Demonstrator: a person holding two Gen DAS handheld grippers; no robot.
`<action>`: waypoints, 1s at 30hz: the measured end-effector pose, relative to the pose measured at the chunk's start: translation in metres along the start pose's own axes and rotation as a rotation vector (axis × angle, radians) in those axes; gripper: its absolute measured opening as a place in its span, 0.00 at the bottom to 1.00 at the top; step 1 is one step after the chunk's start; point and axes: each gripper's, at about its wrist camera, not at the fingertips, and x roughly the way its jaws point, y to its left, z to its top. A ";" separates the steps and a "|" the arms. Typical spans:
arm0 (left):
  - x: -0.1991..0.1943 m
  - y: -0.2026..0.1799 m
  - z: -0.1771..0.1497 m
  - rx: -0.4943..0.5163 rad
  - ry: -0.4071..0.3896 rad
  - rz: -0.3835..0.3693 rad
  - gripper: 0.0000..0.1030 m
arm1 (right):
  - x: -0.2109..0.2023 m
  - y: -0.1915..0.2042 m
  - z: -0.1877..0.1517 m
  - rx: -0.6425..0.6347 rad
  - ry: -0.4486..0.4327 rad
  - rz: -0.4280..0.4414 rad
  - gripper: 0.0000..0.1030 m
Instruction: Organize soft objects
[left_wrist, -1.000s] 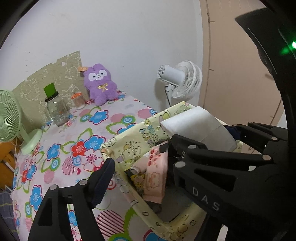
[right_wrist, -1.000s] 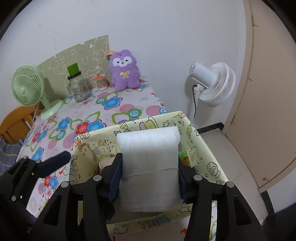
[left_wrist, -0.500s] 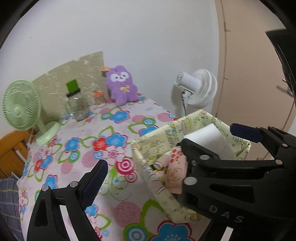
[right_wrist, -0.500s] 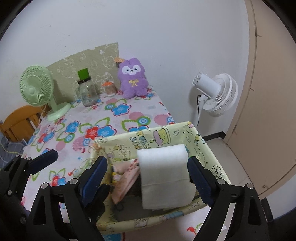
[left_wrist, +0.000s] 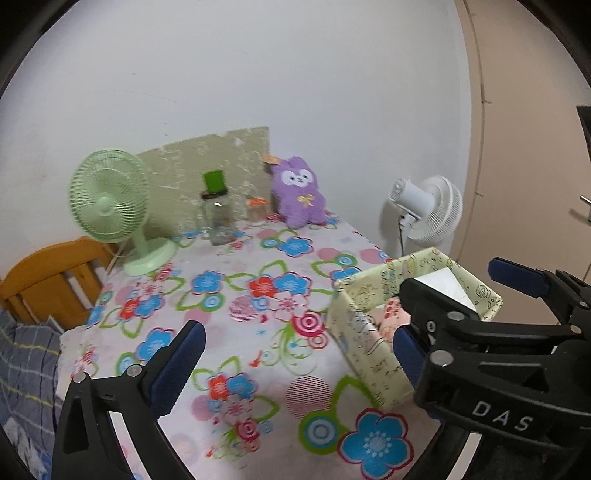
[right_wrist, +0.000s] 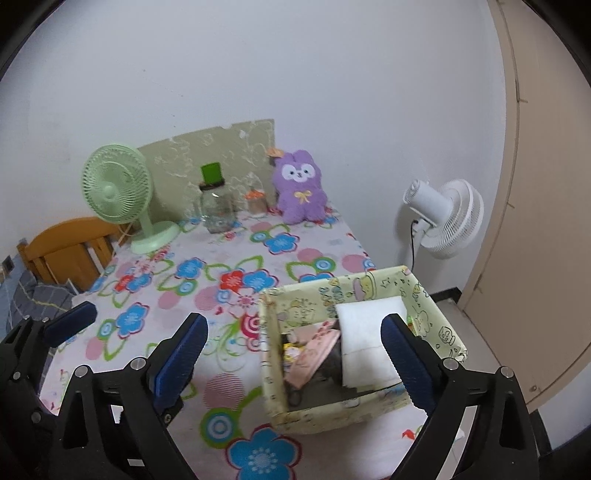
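Both grippers, right gripper and left gripper, have just been opening and gape empty, because the white folded foam pad now stands inside the yellow cartoon-print fabric box beside pink cloths, released.

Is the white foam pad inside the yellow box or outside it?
Inside: the white foam pad stands within the yellow box walls, beside pink cloths.
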 end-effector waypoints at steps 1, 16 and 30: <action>-0.007 0.005 -0.002 -0.010 -0.011 0.010 1.00 | -0.004 0.003 0.000 -0.004 -0.007 0.003 0.94; -0.068 0.053 -0.018 -0.120 -0.104 0.136 1.00 | -0.062 0.033 -0.006 -0.037 -0.108 0.038 0.97; -0.093 0.080 -0.026 -0.200 -0.153 0.207 1.00 | -0.082 0.033 -0.006 -0.019 -0.148 0.042 0.99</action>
